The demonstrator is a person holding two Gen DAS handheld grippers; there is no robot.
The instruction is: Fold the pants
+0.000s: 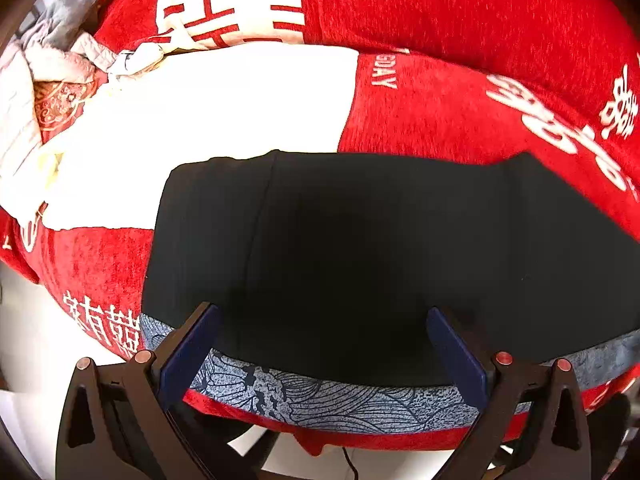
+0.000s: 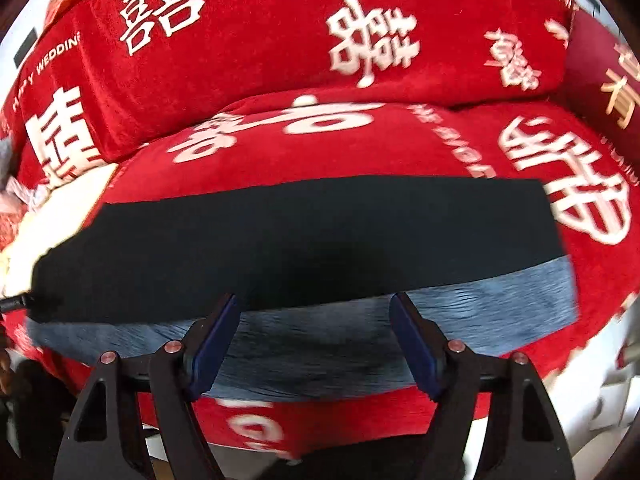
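Note:
Black pants (image 1: 352, 248) lie flat on a red sofa seat, over a blue-grey patterned cloth (image 1: 344, 400) that shows as a band along the near edge. My left gripper (image 1: 322, 320) is open and empty, its blue pads wide apart just above the pants' near edge. In the right wrist view the pants (image 2: 304, 240) lie as a long dark strip across the seat, with the blue-grey cloth (image 2: 400, 328) in front of them. My right gripper (image 2: 314, 308) is open and empty above that near edge. That view is blurred by motion.
The red sofa cover (image 2: 280, 40) with white characters spans the seat and back cushions. A large white patch of the cover (image 1: 224, 120) lies beyond the pants. A heap of grey and white clothes (image 1: 52, 48) sits at the far left. The sofa's front edge (image 1: 320, 440) is close below.

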